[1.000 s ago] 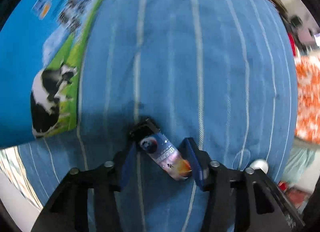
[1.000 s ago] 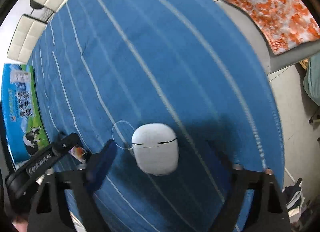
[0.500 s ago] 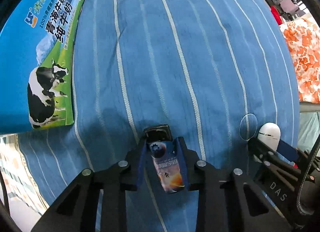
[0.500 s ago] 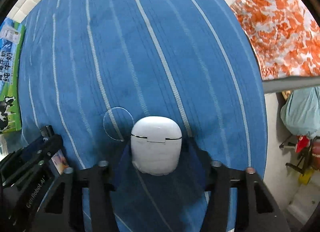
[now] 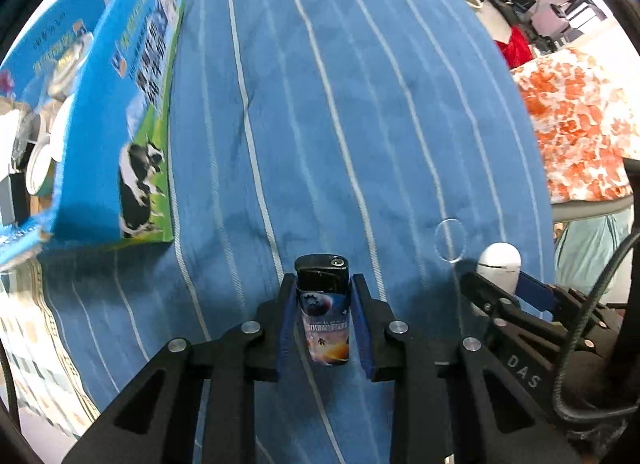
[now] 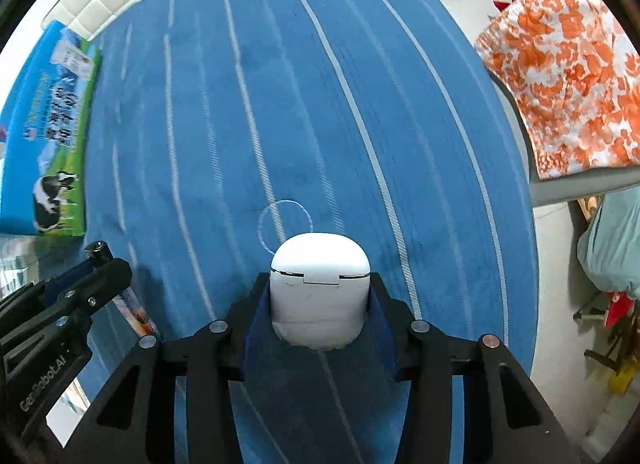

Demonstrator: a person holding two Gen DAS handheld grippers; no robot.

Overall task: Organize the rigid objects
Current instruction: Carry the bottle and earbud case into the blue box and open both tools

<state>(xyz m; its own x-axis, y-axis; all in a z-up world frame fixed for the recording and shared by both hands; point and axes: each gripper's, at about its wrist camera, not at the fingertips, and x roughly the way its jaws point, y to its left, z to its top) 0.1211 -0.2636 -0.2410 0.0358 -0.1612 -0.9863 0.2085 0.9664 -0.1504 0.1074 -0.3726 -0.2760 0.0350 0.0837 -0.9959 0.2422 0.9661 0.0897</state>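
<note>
two hand-held grippers, each carrying one small object above a blue striped cloth (image 5: 360,104). the left gripper (image 5: 323,316) is clamped on a lighter (image 5: 323,320), black cap pointing forward, its printed body between the blue pads. the right gripper (image 6: 319,300) is clamped on a white earbud case (image 6: 319,288), lid end forward, just short of a thin stitched circle (image 6: 285,224) on the cloth. both grippers sit low and close together, side by side, angled forward over the near part of the cloth. this looks like the carrying step, with both objects picked up and not yet placed. an open milk carton box (image 5: 132,112) with a cow picture stands well apart to the left; the next move probably calls for swinging toward it and releasing inside.
</note>
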